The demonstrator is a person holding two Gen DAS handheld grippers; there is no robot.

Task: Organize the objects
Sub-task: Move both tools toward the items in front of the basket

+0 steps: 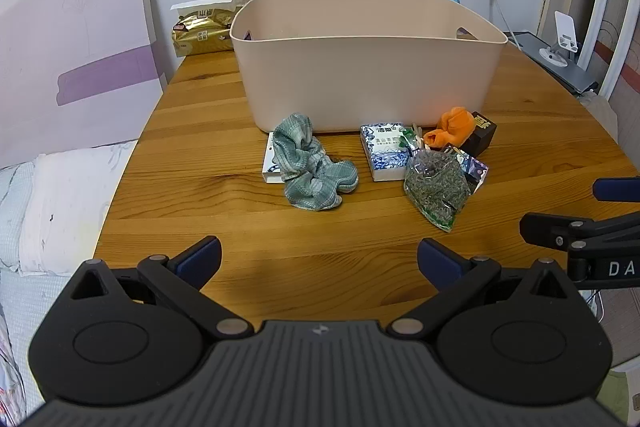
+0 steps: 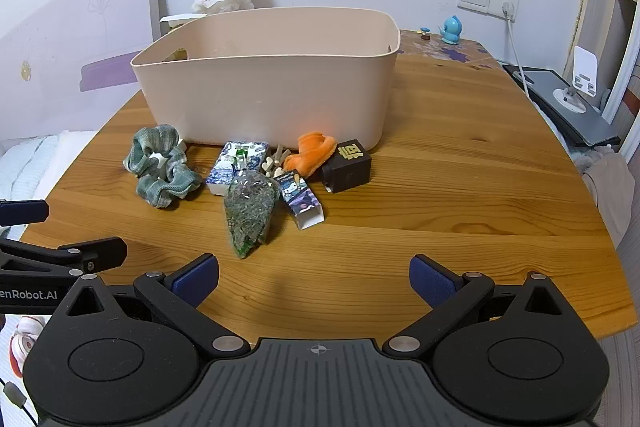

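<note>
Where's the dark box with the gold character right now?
The dark box sits on the wooden table at the right end of the clutter, just in front of the beige bin's right corner, touching the orange cloth on its left.

Wooden table (image 2: 460,163), plank grain visible. Resting on it: beige plastic bin (image 2: 272,95) toward the back; in front of the bin, a green scrunchie (image 2: 160,171), blue-white patterned box (image 2: 236,163), clear bag of dried green leaves (image 2: 250,211), small purple carton (image 2: 302,201), orange cloth (image 2: 312,153), dark cube box (image 2: 348,167). Behind the bin: gold tissue pack (image 1: 200,35), blue figurine (image 2: 452,29).
</note>
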